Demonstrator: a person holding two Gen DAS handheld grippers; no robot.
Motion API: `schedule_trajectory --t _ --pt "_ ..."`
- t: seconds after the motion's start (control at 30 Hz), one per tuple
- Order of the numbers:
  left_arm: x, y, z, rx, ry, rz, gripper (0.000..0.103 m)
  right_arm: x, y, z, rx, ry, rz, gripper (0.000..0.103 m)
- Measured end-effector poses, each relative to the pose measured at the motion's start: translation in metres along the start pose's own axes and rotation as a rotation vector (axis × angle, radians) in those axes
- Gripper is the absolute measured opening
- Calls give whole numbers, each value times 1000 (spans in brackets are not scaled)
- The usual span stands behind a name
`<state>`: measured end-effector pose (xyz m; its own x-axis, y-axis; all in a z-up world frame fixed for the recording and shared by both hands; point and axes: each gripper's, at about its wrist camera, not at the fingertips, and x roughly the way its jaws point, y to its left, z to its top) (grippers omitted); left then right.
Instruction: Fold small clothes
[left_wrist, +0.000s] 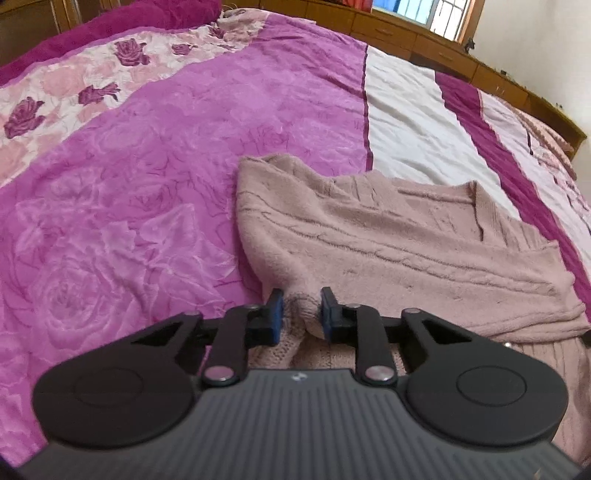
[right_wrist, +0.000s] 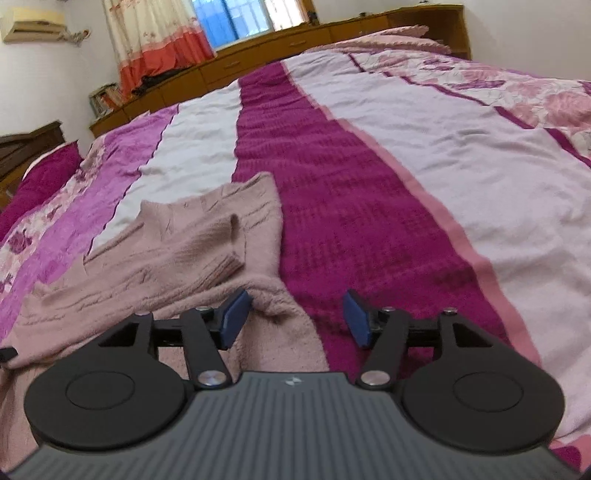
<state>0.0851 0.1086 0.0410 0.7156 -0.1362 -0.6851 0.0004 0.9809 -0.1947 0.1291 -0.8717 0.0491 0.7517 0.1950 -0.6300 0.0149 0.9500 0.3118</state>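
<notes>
One pink knit sweater (left_wrist: 388, 236), partly folded, lies on bed (left_wrist: 147, 166) with striped magenta bedspread. Left tool (left_wrist: 302, 314) pinches a bunched fold at its near edge; right tool (right_wrist: 295, 317) spread wide, gripping nothing.

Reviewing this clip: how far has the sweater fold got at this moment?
Done: one sleeve is already folded across the pink sweater on the bedspread. In hand: the left gripper pinches a bunch of the near edge, while the right gripper is open with the other near corner between its pads, not clamped. Left: folding the body over; nothing is stacked yet.
</notes>
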Motion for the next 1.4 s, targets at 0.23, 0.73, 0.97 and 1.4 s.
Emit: schedule_trajectory --t 0.23,0.73,0.97,1.4 --pt "0 55 0 -141 44 17 21 1 15 -1 -22 30 74 67" --pt "-6 49 14 -115 4 -28 38 18 46 51 -159 -15 82 67" --pt "18 45 25 -197 -18 11 40 86 138 99 -359 93 330 67" --pt "36 23 12 -88 -56 129 40 192 298 77 -660 212 427 67"
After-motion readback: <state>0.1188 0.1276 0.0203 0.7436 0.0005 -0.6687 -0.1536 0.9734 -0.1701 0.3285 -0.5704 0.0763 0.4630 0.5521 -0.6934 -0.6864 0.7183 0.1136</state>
